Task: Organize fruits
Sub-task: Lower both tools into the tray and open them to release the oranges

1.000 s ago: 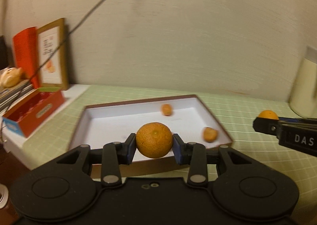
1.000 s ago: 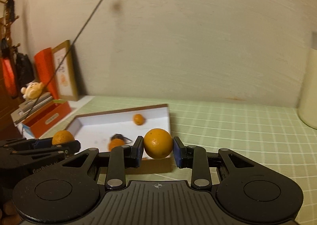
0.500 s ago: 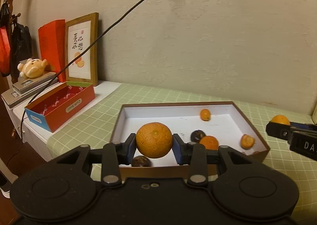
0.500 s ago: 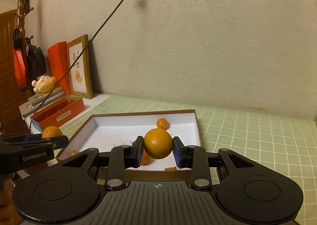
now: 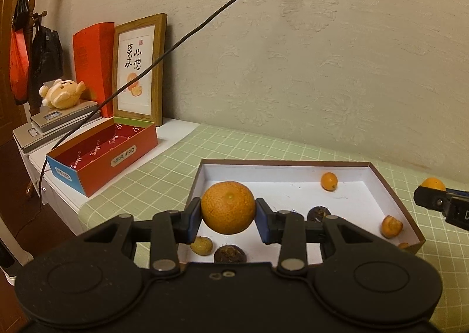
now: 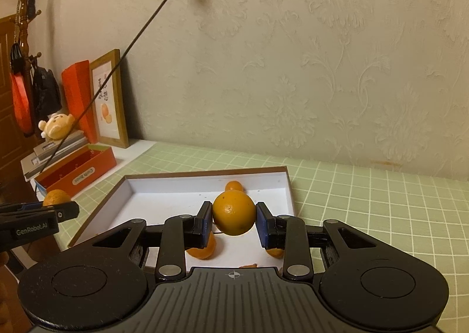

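Coat stand point(image 5: 27, 10) far left with bags hanging, then a stack of books point(image 5: 55, 124) with a plush bear point(image 5: 61, 94) lying on top. Red carton point(image 5: 93, 66) and framed picture point(image 5: 140, 69) lean on the wall; black cable point(image 5: 190, 36) runs down across them from the wall outlet. Open red box point(image 5: 102, 154) sits on a white cabinet point(image 5: 176, 133) just beside the green checked table point(image 5: 322, 148).

Left tongs point(image 5: 228, 215) clenched on a bumpy tangerine point(image 5: 228, 207), held above the near left corner of the white tray point(image 5: 392, 195). Tray lies flat on the table. Inside it: small yellowish fruit point(image 5: 201, 246) and dark round fruit point(image 5: 230, 253) near the front edge, another dark fruit point(image 5: 319, 213) partly hidden behind the finger, small orange fruit point(image 5: 329, 181) near the back wall, cut orange piece point(image 5: 391, 226) by the right wall.

Right tongs point(image 6: 233, 218) clenched on a smooth orange point(image 6: 233, 212), held over the right half of the tray, more orange fruit partly hidden underneath. Each wrist view catches the other tongs' tip at its edge with fruit in it. Table right of the tray is green grid cloth up to the patterned wall point(image 6: 351, 69).
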A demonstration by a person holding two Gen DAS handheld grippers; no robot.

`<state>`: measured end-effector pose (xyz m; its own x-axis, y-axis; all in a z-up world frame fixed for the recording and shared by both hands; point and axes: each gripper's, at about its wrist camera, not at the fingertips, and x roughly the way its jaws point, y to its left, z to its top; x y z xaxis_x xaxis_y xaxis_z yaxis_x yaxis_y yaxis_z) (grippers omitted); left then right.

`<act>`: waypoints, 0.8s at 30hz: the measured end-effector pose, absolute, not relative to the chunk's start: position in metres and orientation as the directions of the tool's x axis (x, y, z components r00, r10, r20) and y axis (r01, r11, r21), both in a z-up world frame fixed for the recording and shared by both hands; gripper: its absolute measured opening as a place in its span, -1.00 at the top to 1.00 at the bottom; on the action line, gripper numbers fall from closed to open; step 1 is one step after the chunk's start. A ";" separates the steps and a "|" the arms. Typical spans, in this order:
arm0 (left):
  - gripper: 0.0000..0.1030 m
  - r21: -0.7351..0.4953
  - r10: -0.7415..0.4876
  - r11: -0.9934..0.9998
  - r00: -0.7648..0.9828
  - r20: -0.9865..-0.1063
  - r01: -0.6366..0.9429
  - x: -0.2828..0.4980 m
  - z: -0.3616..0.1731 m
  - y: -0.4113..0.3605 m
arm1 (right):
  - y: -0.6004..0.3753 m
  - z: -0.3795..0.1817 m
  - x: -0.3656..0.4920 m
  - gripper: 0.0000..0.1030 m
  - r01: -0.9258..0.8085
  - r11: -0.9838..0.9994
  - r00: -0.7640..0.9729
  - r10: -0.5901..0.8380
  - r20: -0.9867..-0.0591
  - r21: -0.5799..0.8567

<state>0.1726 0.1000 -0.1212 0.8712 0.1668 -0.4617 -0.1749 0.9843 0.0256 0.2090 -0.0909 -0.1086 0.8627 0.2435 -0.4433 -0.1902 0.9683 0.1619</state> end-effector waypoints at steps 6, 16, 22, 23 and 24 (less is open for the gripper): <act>0.43 0.022 0.174 0.982 0.868 -0.465 -0.185 0.180 -0.124 0.103 | -0.090 -0.112 0.225 0.38 -0.192 0.969 0.857 0.242 -0.454 0.155; 0.43 0.003 0.187 0.978 0.861 -0.472 -0.210 0.196 -0.129 0.108 | -0.100 -0.127 0.249 0.38 -0.181 0.970 0.852 0.236 -0.468 0.160; 0.43 0.005 0.188 0.977 0.852 -0.489 -0.213 0.204 -0.135 0.109 | -0.100 -0.129 0.257 0.38 -0.174 0.970 0.845 0.235 -0.481 0.169; 0.43 0.005 0.187 0.977 0.853 -0.488 -0.212 0.204 -0.135 0.109 | -0.099 -0.129 0.258 0.38 -0.177 0.970 0.844 0.236 -0.482 0.166; 0.43 0.006 0.188 0.977 0.853 -0.487 -0.211 0.204 -0.136 0.109 | -0.098 -0.129 0.259 0.38 -0.181 0.970 0.843 0.239 -0.481 0.164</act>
<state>0.2043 0.1092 -0.1358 0.8531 0.1875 -0.4868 -0.2113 0.9774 0.0063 0.2591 -0.0979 -0.1288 0.8434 0.2386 -0.4815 -0.1806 0.9697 0.1643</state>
